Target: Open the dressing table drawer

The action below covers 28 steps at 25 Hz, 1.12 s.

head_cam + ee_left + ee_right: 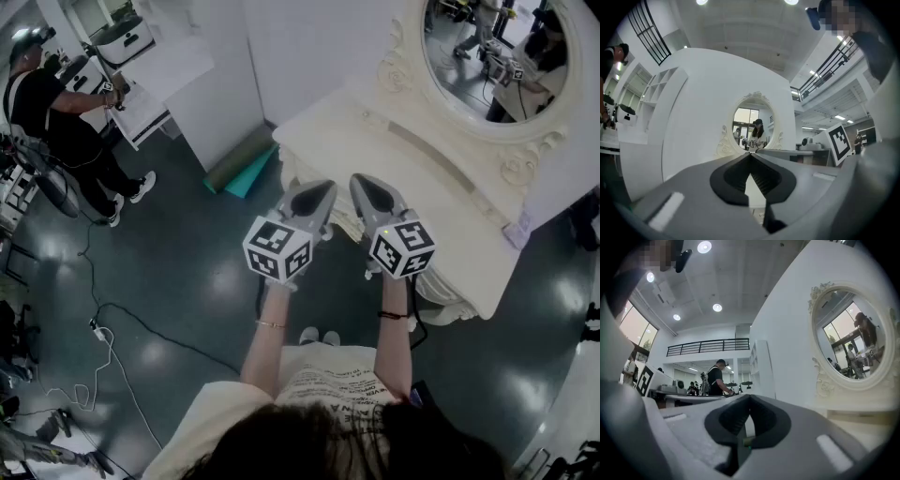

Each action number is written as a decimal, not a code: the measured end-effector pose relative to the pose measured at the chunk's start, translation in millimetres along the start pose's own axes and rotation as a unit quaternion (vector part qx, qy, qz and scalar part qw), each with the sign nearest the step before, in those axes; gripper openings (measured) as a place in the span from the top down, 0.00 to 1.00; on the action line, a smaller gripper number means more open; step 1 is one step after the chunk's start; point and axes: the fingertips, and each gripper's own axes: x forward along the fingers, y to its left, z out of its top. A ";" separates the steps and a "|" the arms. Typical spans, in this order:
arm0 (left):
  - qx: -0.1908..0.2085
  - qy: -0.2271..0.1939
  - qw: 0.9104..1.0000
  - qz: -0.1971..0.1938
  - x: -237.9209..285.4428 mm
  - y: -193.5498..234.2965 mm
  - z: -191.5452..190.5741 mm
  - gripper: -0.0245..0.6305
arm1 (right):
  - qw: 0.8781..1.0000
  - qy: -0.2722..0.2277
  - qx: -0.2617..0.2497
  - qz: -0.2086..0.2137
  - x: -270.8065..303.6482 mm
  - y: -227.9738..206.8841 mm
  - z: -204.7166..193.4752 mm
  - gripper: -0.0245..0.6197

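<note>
One cream dressing table (375, 141) stands on dark glossy floor (187, 281).

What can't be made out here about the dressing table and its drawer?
- Drawer front and handle: head view, hidden under the dressing table top and behind the left hand-held gripper and right hand-held gripper; both gripper views look above it.
- Mirror: head view, cut off by the top edge.
- Small lilac item at the tabletop's edge: head view, too small to identify.
</note>
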 end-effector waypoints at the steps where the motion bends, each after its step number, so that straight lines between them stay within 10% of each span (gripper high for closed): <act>1: 0.000 0.001 1.000 0.000 1.2 -0.8 -1.0 0.96 | 1.000 0.000 0.001 0.001 -0.6 -1.2 -0.1 0.96; 28: -0.016 0.011 0.999 0.045 8.2 -24.0 -19.4 0.96 | 1.000 0.010 0.022 0.020 -18.6 -18.8 -9.1 0.96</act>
